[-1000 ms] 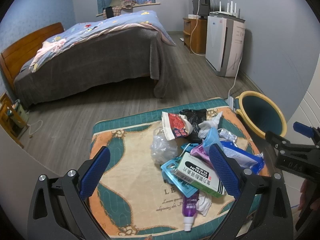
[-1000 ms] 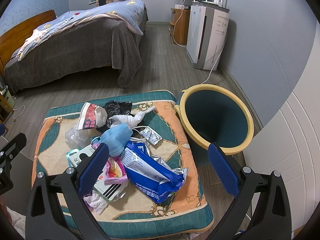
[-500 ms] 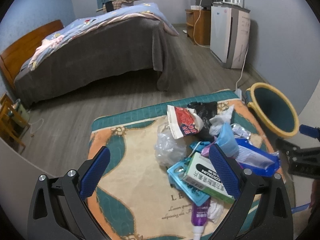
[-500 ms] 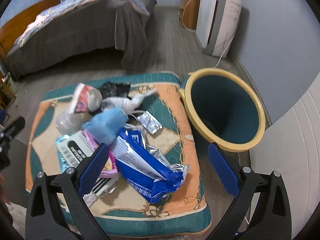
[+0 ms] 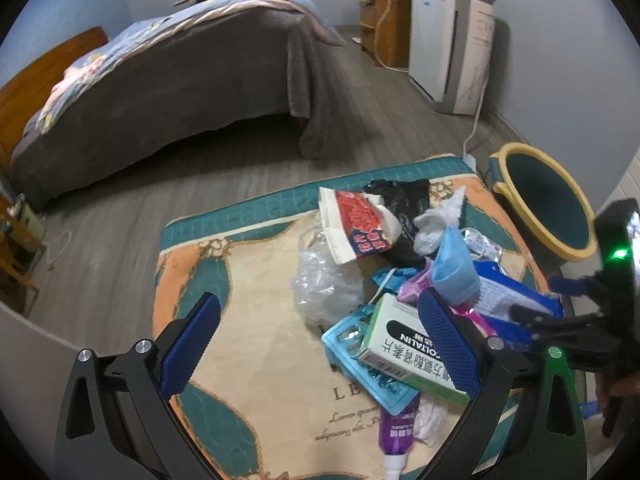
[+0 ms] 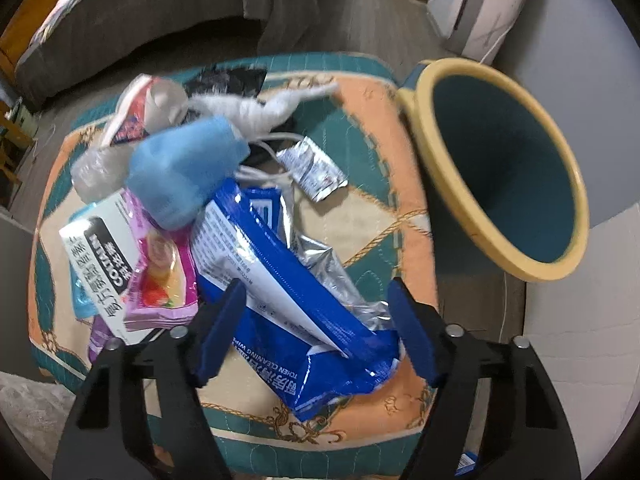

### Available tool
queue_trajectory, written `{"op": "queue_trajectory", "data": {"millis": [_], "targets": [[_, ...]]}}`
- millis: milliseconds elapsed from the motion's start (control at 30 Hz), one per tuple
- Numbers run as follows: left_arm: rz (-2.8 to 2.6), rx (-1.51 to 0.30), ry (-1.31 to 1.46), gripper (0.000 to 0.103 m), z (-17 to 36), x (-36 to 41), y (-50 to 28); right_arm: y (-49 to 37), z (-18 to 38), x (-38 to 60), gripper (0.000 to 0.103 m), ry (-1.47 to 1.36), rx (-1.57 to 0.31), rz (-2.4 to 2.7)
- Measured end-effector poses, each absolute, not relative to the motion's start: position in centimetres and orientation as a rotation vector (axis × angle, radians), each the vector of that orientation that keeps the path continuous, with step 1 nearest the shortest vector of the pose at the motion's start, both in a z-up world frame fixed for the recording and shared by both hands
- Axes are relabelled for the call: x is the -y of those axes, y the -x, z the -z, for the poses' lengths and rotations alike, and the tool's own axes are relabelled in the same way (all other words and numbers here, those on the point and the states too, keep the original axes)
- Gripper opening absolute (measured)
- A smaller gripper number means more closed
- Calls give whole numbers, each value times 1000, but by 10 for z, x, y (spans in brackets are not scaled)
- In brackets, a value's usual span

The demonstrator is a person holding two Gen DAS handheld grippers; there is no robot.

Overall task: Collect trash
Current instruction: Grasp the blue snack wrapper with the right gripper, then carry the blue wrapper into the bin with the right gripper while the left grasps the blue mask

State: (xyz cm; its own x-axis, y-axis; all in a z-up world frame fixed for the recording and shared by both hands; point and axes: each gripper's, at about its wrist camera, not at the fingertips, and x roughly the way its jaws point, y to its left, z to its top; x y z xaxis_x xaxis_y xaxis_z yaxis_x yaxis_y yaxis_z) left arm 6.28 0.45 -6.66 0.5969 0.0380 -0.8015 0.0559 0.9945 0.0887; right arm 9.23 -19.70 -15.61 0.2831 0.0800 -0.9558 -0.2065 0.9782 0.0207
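Right gripper (image 6: 316, 332) points steeply down; its 2 blue fingers (image 6: 218, 332) are closing, w/ the near end of the 1 blue wipes pack (image 6: 280, 280) between them. Pads look close to the pack's sides but can't tell if they press yet.

Just left of the right fingers: 1 pink snack pouch (image 6: 164, 276), and left of that 1 white-green medicine box (image 6: 100, 252), both partly under each other in the pile. Beyond the fingers, on top of the pack's far end: 1 blue face mask (image 6: 180, 172). Further out: 1 small foil sachet (image 6: 312, 172), 1 twisted white tissue (image 6: 256, 110), 1 red-white paper bag (image 6: 136, 116), 1 black bag (image 6: 228, 80), 1 clear plastic bag (image 6: 92, 176) to the far left. All lies on 1 teal-orange cushion (image 6: 372, 120). Right of the fingers, off the cushion's edge: 1 yellow-rimmed teal bin (image 6: 492, 208).

Left gripper (image 5: 316, 344): 2 fingers (image 5: 188, 344) wide apart, holding nothing; the right one sits in front of the medicine box (image 5: 404, 348). Between them: bare cushion (image 5: 248, 320) and 1 teal blister tray (image 5: 360, 364) under the box. Near edge: 1 purple tube (image 5: 394, 436) and 1 white tissue wad (image 5: 430, 420). Far beyond: 1 bed (image 5: 168, 80), 1 white air purifier (image 5: 448, 44).
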Motion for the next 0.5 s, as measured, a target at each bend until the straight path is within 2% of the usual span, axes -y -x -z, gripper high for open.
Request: {"op": "queue_trajectory", "data": {"millis": [33, 167, 200, 300, 500], "targets": [[19, -932, -122, 98, 68, -2, -63, -93, 159, 195, 67, 125, -1284, -200], [50, -934, -169, 98, 72, 5, -63, -85, 160, 186, 27, 194, -1381, -221], [54, -935, -173, 98, 72, 5, -63, -84, 157, 184, 20, 217, -1403, -235], [72, -933, -161, 98, 72, 6, -67, -82, 140, 181, 14, 262, -1430, -276], [132, -943, -133, 98, 79, 16, -78, -76, 103, 188, 13, 204, -1337, -310]]}}
